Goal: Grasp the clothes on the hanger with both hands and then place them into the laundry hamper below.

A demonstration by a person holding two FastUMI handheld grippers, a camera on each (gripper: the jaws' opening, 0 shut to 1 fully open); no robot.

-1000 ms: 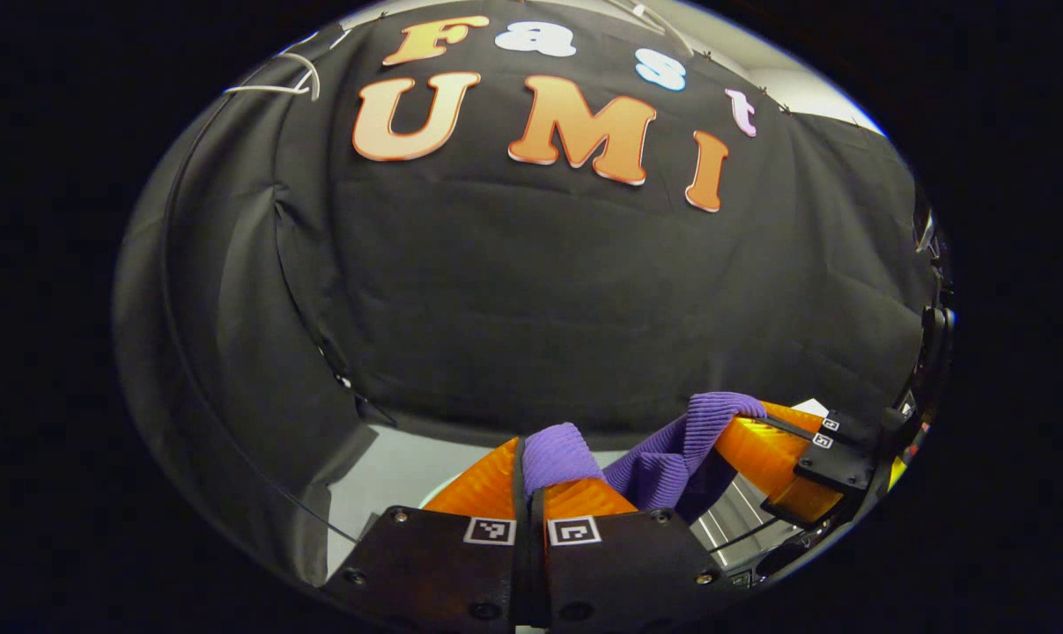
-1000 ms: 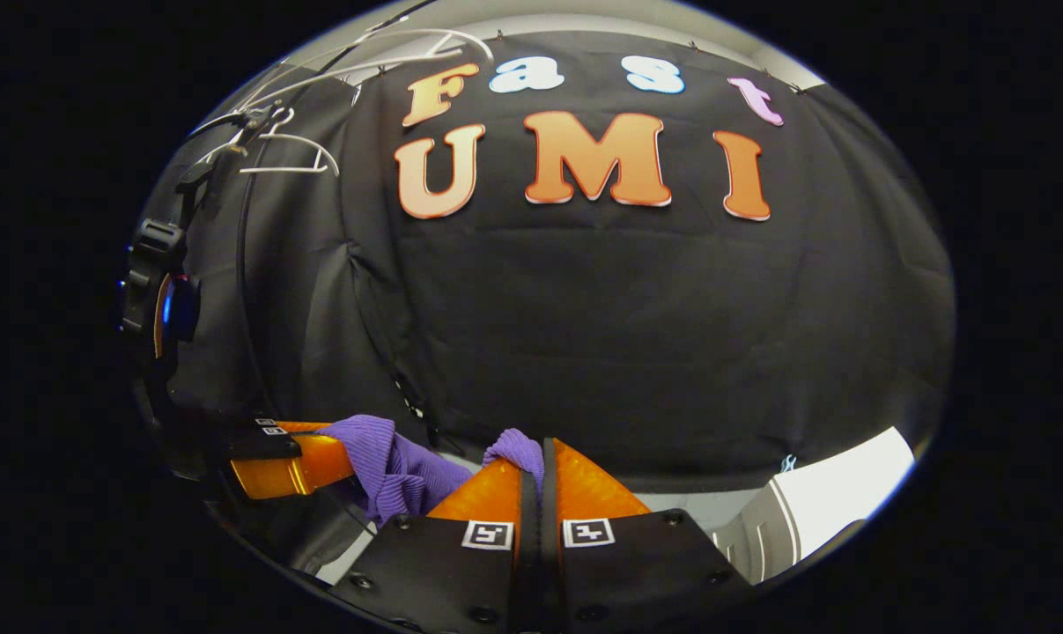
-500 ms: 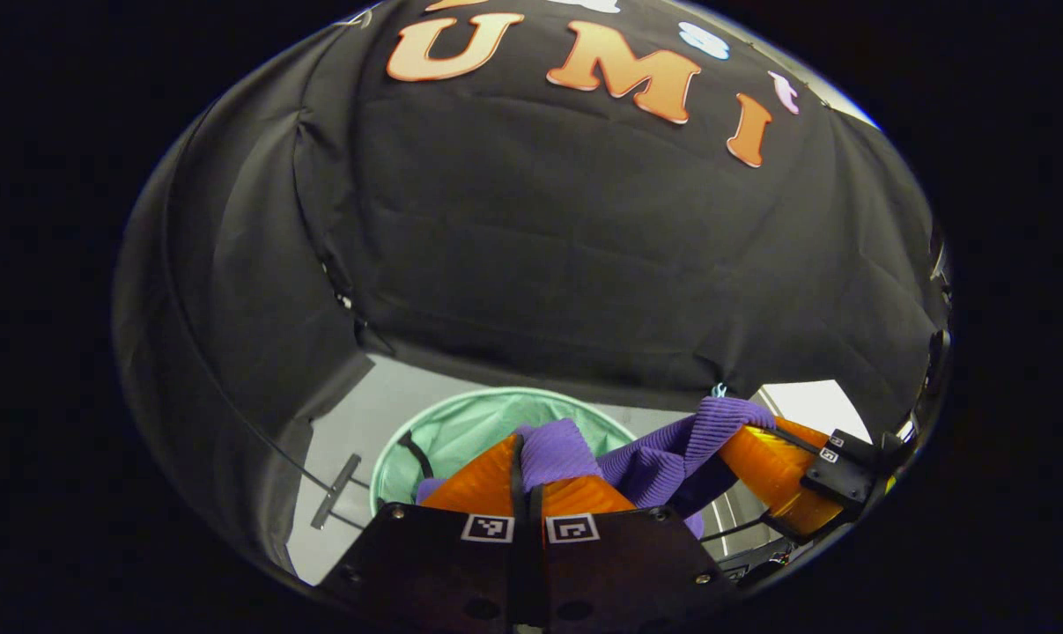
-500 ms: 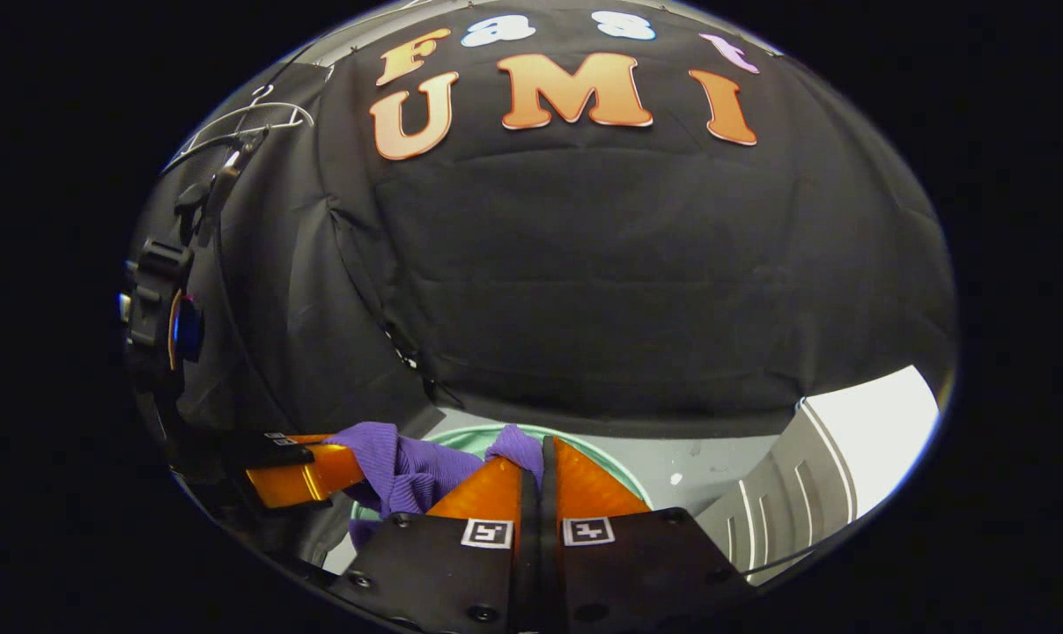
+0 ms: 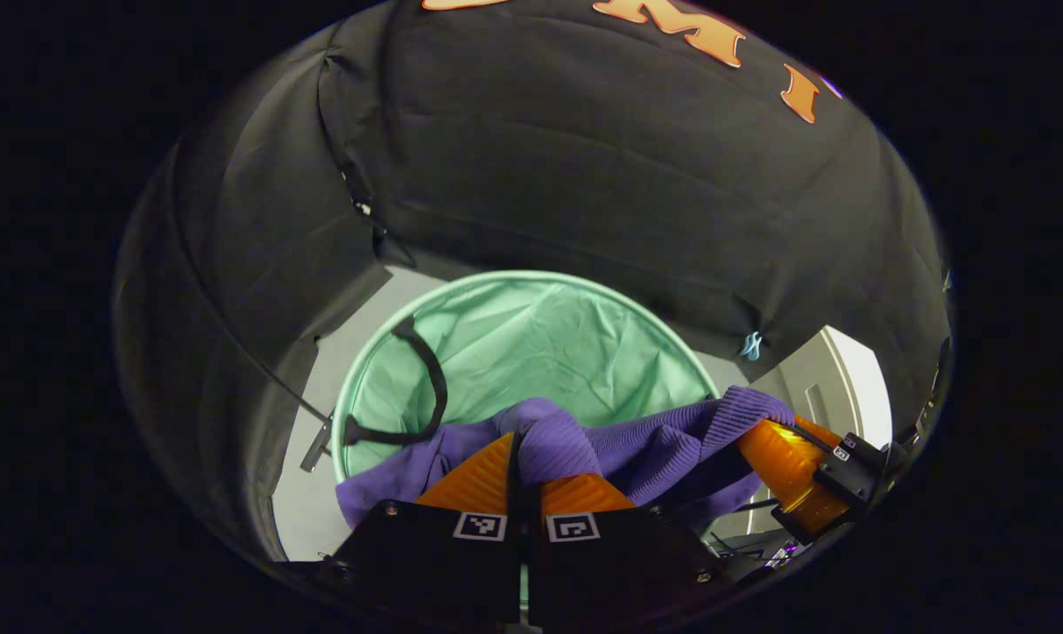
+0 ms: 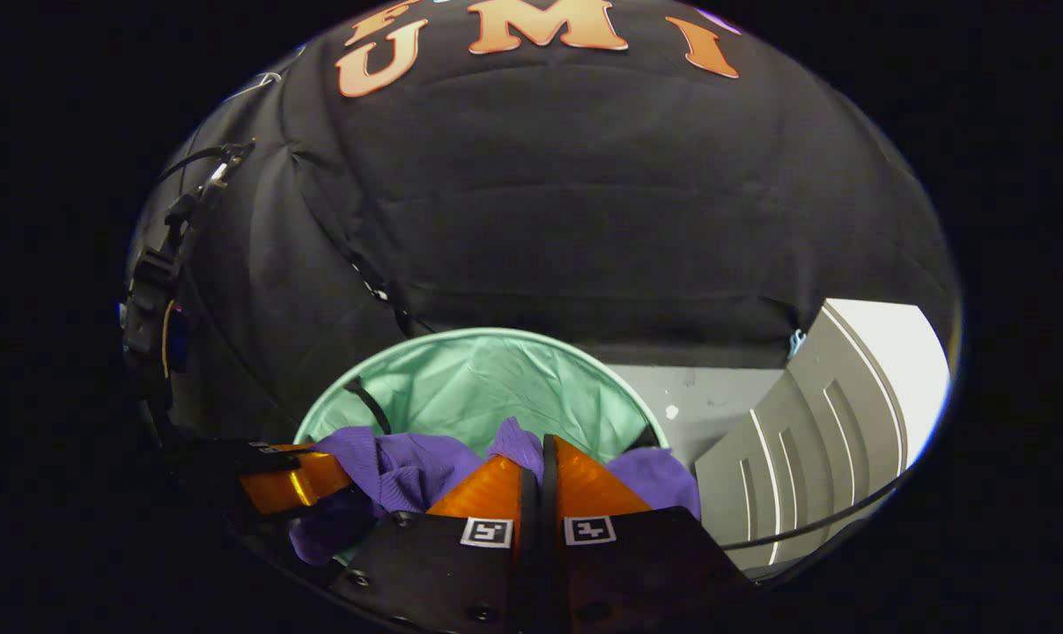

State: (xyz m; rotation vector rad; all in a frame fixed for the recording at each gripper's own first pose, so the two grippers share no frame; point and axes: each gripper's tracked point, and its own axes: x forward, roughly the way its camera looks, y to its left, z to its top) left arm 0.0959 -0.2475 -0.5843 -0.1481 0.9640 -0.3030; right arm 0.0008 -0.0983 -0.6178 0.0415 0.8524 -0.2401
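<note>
Left gripper (image 5: 524,458) clamped on a fold of the purple ribbed garment (image 5: 654,445), right gripper (image 6: 540,462) likewise pinched shut on another fold of it (image 6: 408,458). Garment stretched between the two, hanging just above the open mouth of the mint-green laundry hamper (image 5: 531,330), which stands on the pale floor (image 6: 716,396) against the black cloth wall (image 5: 584,176).

Grey floor (image 5: 368,304) w/ green hamper (image 5: 531,339) standing on it.
</note>
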